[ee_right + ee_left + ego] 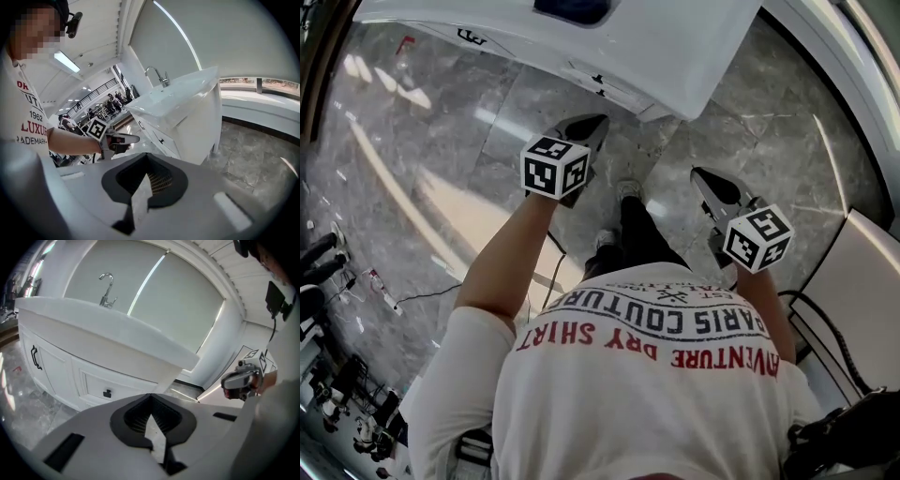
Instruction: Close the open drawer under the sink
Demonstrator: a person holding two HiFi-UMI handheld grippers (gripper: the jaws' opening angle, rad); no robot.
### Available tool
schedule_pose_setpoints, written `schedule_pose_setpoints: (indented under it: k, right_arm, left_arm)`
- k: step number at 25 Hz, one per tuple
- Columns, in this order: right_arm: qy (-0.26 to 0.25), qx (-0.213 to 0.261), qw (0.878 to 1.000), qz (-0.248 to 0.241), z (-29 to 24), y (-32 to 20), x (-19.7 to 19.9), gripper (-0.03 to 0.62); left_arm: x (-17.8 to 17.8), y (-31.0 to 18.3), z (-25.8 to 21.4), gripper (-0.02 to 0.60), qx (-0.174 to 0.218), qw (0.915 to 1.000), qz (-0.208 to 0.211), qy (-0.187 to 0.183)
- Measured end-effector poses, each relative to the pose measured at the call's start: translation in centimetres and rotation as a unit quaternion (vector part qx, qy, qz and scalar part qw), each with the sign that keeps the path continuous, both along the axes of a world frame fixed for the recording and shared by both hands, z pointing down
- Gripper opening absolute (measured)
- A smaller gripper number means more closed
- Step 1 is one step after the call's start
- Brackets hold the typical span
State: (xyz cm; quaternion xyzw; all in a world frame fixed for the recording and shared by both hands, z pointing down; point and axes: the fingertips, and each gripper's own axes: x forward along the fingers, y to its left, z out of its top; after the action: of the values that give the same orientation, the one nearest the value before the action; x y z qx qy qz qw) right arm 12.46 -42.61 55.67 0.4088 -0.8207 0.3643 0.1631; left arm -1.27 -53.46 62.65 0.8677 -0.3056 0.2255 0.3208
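Observation:
The white vanity point(609, 47) with its sink stands ahead of me. Its drawer front point(117, 389) carries a small black knob point(107, 393) and looks level with the cabinet face in the left gripper view. Seen from the side in the right gripper view, the drawer knob point(161, 139) sits under the countertop. My left gripper point(596, 122) is shut and empty, held in the air short of the drawer front. My right gripper point(697, 173) is also shut and empty, a little further back to the right. Neither gripper touches the vanity.
A chrome faucet point(107, 289) rises from the countertop. A cabinet door with a black handle point(33, 357) lies left of the drawer. Grey marble floor point(441, 169) runs around my feet point(628, 192). A white curved wall point(862, 56) and cables point(825, 328) are at the right.

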Motion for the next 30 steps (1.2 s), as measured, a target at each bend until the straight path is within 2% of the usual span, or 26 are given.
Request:
schedule_pose_setpoints:
  k: [4, 7, 11, 16, 19, 22, 26, 30]
  right_arm:
    - [-0.002, 0.043, 0.999, -0.007, -4.3, 3.4, -3.6, 0.002]
    - [-0.002, 0.070, 0.997, -0.024, -7.2, 9.1, -6.3, 0.002]
    - [0.009, 0.110, 0.993, -0.041, -10.3, 16.4, -9.1, 0.002]
    - [0.015, 0.151, 0.986, -0.069, -15.7, 23.1, -11.6, 0.002]
    - [0.017, 0.183, 0.979, -0.085, -19.2, 26.5, -12.2, 0.002]
    - [0.019, 0.196, 0.975, -0.099, -20.5, 31.7, -12.0, 0.002]
    - [0.023, 0.197, 0.975, -0.102, -20.4, 40.6, -9.2, 0.002]
    - [0.024, 0.182, 0.979, -0.086, -19.1, 50.2, -5.9, 0.000]
  left_arm:
    - [-1.1, 7.4, -7.8, 0.000, 0.031, 0.9978, 0.046, 0.037]
    - [-2.2, 14.6, -12.6, 0.000, 0.068, 0.9947, 0.068, 0.037]
    - [-3.0, 23.3, -17.8, 0.000, 0.125, 0.9856, 0.105, 0.044]
    - [-4.7, 31.5, -23.5, 0.000, 0.146, 0.9836, 0.097, 0.041]
    - [-5.1, 35.8, -26.5, 0.000, 0.169, 0.9813, 0.084, 0.038]
    - [-4.7, 41.2, -28.1, 0.000, 0.184, 0.9796, 0.072, 0.038]
    - [-1.8, 50.1, -28.6, 0.000, 0.187, 0.9787, 0.061, 0.060]
    - [1.4, 59.6, -27.5, 0.000, 0.179, 0.9802, 0.067, 0.051]
